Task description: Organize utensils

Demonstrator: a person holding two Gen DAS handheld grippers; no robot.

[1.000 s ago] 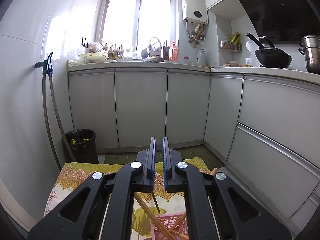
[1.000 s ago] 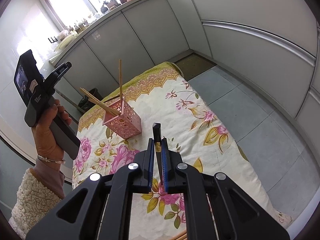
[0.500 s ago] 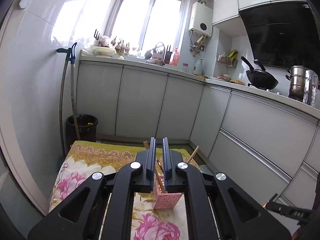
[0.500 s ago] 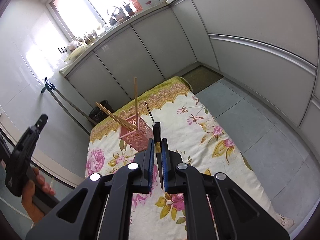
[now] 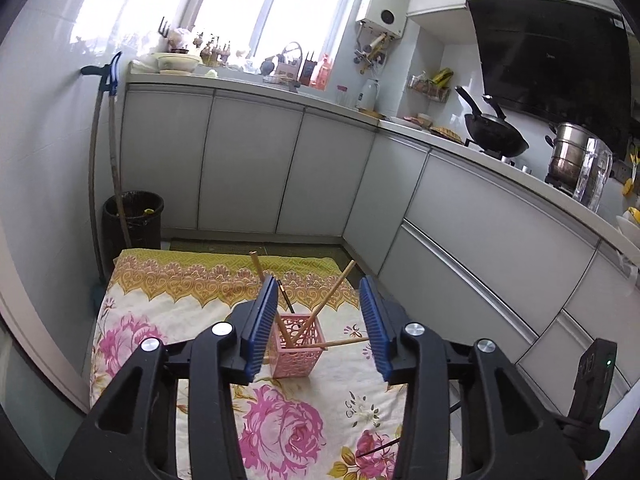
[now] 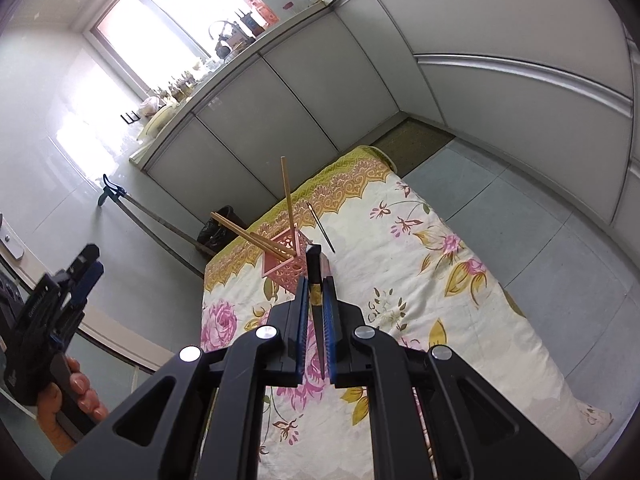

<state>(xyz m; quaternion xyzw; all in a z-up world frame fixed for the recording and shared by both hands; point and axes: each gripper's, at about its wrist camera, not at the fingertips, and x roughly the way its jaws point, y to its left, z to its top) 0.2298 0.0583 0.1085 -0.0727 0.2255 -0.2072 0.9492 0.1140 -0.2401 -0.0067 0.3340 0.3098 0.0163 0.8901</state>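
Note:
A pink lattice holder (image 5: 297, 345) stands on a floral cloth (image 5: 280, 424) and holds several wooden chopsticks (image 5: 330, 294) and one thin black chopstick (image 5: 286, 296). My left gripper (image 5: 319, 320) is open and empty, above and short of the holder. In the right wrist view the holder (image 6: 285, 266) sits just beyond my right gripper (image 6: 316, 296), which is shut on a black chopstick (image 6: 314, 276) pointing toward the holder. The left gripper (image 6: 48, 312) shows at the far left there.
The cloth (image 6: 400, 280) lies on the kitchen floor between grey cabinets (image 5: 248, 168). A black bin (image 5: 134, 216) stands by the back left wall. Another black chopstick tip (image 5: 378, 449) lies on the cloth near my right gripper's body (image 5: 588, 392).
My left gripper has opened and drawn back and up from the holder, leaving a black chopstick in it. My right gripper has moved nearer the holder with its black chopstick.

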